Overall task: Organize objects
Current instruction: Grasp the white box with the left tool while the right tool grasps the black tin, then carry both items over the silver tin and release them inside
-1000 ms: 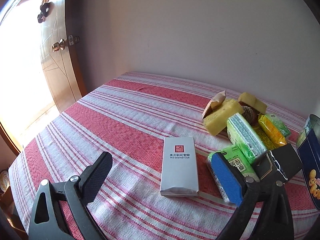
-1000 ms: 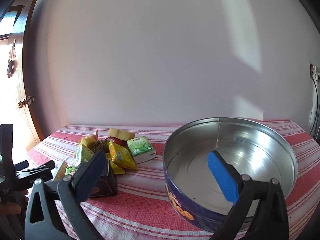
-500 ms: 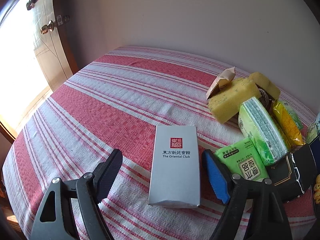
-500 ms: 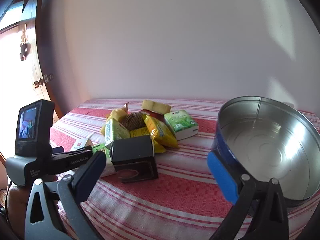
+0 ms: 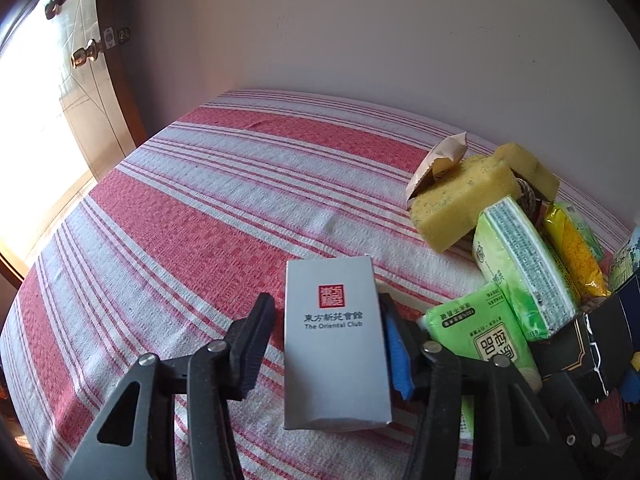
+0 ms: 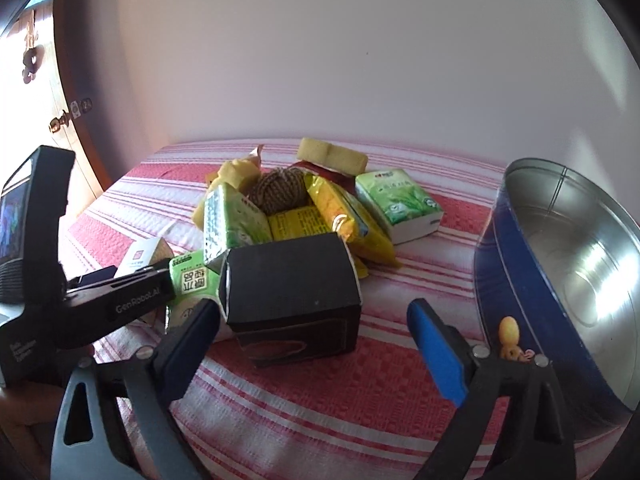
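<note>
A: Far L in the L-wrist view?

B: A wooden door (image 5: 100,120) w/ a brass knob (image 5: 82,56), bright light beside it. Then the worktop (image 5: 200,220), covered in a red-and-white striped cloth.

A: L tongs (image 5: 326,316)?

B: Pointed down at a grey box (image 5: 334,344) lying flat on the cloth, approx. centre-front. The jaws had just been closing, box between them. The blue pad on the R side was against the box edge; the black pad on the L still had a thin gap. So only part open, not gripping.

A: R of the box?

B: A green pack (image 5: 480,332) just beside it, touching the tong arm. Behind that a pile: a yellow sponge (image 5: 460,204), a 2nd green pack leaning on it, a yellow packet (image 5: 572,248) at the far R.

A: R-wrist view, same order?

B: The L tool at the far L, then the pile again. A twine ball (image 6: 280,192) sat in its middle and a tea-green tissue pack (image 6: 400,208) at its R edge. A black box (image 6: 292,296) stood in front of the pile.

A: R tongs (image 6: 312,312)?

B: Wide, though the jaws had just been closing a bit. The black box was between the tips; L pad near its lower corner, R blue pad well clear. Nothing held.

A: Far R?

B: A round tin (image 6: 560,280), blue outside, bare metal inside, on the cloth near the R pad.
</note>
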Action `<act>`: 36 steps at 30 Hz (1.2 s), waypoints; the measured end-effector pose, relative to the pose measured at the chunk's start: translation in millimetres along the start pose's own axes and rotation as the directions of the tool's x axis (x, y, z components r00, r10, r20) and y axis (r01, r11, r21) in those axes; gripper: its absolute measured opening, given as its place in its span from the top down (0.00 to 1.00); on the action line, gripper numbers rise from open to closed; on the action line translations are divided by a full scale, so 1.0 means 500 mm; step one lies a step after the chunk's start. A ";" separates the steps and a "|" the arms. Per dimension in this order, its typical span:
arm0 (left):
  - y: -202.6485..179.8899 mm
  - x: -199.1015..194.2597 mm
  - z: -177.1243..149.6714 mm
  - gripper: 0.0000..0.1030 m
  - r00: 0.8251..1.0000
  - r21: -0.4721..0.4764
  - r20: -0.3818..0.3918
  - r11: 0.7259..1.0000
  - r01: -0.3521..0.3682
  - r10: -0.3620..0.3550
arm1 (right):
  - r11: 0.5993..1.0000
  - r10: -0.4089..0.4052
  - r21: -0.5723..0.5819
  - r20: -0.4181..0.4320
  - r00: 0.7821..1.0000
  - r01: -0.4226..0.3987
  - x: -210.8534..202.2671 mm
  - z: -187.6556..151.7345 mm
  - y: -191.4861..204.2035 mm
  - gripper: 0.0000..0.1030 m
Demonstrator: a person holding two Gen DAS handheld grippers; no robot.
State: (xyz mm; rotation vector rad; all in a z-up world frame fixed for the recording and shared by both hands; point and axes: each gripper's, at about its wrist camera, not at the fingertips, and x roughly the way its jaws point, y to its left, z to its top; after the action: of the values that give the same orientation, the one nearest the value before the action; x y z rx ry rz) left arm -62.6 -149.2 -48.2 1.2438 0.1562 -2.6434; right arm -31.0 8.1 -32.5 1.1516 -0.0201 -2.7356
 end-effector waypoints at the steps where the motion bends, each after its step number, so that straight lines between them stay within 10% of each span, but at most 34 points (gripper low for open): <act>1: -0.001 -0.001 0.000 0.55 1.000 0.003 0.001 1.000 0.003 -0.003 | 1.000 0.011 0.000 -0.017 1.000 -0.011 0.007 0.001 0.001 0.27; 15: 0.019 -0.062 -0.004 0.58 0.984 -0.072 0.164 0.994 0.080 -0.068 | 0.997 0.072 -0.004 0.184 0.980 -0.072 -0.083 -0.005 -0.002 0.35; 24: -0.007 -0.146 -0.018 0.58 0.928 -0.024 0.371 0.999 0.029 -0.018 | 1.000 0.025 0.005 0.286 0.958 -0.028 -0.128 -0.001 -0.017 0.35; 36: -0.050 -0.204 -0.043 0.58 0.909 0.015 0.411 0.998 0.061 -0.062 | 0.998 0.033 0.036 0.344 0.938 -0.048 -0.179 -0.005 -0.059 0.35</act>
State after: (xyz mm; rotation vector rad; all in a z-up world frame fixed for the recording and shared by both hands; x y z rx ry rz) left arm 10.8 -106.0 16.9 0.6619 0.1235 -2.8880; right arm 27.4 52.2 26.8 0.6585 -0.1479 -2.8745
